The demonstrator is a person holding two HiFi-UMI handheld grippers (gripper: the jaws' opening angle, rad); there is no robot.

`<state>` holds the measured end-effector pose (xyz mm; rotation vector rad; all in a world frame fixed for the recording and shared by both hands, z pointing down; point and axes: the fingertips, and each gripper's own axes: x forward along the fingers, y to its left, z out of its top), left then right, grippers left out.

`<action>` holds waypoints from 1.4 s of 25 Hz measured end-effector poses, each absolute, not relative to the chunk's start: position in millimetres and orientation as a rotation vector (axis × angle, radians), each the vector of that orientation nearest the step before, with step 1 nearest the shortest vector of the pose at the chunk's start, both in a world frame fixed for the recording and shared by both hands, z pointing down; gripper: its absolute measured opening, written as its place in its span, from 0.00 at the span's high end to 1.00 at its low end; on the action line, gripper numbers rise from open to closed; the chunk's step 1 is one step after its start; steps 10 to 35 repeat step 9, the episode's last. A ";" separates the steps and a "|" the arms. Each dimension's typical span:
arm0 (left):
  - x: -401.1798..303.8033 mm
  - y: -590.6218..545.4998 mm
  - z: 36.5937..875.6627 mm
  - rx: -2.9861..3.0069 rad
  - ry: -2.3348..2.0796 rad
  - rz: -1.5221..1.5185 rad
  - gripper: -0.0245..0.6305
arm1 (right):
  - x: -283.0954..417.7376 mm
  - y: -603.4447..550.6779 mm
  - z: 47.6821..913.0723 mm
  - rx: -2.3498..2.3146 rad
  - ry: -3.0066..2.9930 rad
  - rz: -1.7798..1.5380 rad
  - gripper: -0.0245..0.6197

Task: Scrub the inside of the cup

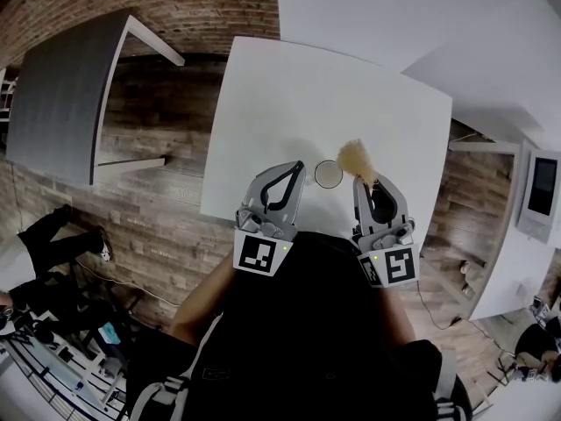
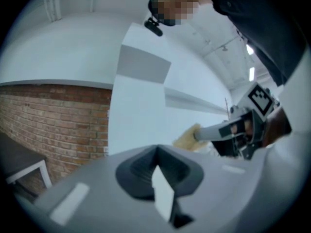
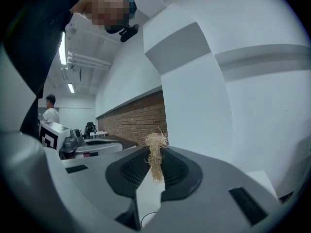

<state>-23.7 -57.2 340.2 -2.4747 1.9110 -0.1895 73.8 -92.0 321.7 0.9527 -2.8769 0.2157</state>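
Note:
In the head view a small round cup stands upright on the white table, seen from straight above, between the two grippers. My right gripper is shut on a straw-coloured fibre scrubber, whose tuft sticks out just right of the cup's rim and above the table. In the right gripper view the scrubber is pinched between the jaws of the right gripper. My left gripper sits just left of the cup, apart from it. The left gripper is shut with nothing in it.
The white table's near edge runs just under both grippers. A dark grey table stands at the far left over wooden floor, with a brick wall behind. A white unit with a screen stands at the right. A person stands far off.

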 end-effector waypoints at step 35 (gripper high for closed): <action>-17.4 -55.5 343.4 -2.491 1.881 -0.223 0.96 | 74.3 -84.2 323.8 0.935 -2.870 0.205 0.89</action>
